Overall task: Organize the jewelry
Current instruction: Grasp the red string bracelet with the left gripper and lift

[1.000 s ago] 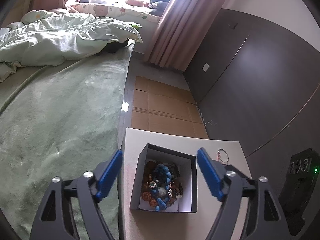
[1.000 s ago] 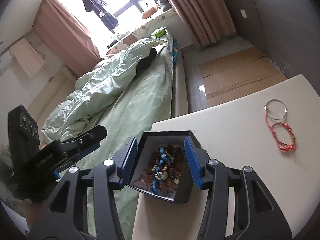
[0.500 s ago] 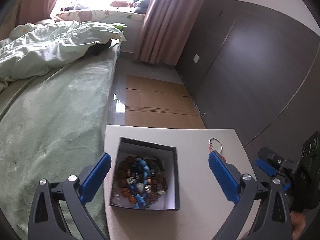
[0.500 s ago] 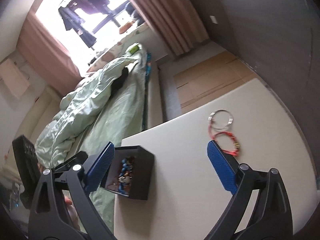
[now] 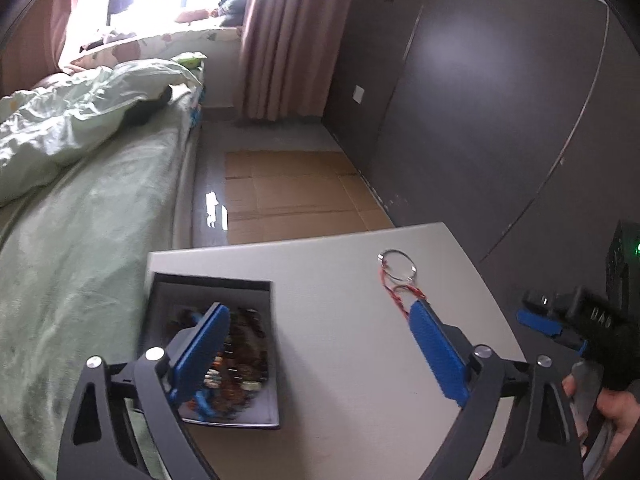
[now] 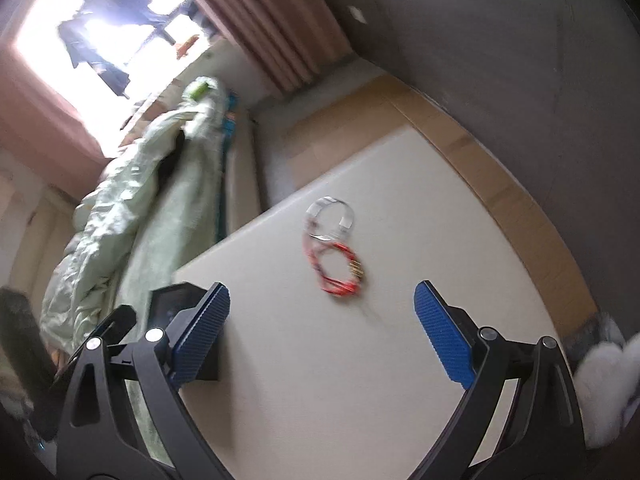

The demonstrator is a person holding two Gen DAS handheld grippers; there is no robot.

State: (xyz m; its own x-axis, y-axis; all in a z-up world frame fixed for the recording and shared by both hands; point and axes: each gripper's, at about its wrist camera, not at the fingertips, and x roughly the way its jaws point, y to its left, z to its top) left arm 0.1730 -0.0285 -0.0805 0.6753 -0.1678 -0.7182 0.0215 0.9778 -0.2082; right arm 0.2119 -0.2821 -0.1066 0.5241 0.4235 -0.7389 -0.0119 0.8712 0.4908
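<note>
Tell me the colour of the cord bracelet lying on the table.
Red cord bracelet, with small gold beads; clearest in the right wrist view.

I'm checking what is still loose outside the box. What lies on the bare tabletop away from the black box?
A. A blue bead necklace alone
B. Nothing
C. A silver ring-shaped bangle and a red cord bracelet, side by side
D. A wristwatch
C: the silver bangle and the red cord bracelet lie next to each other on the table, apart from the black box.
</note>
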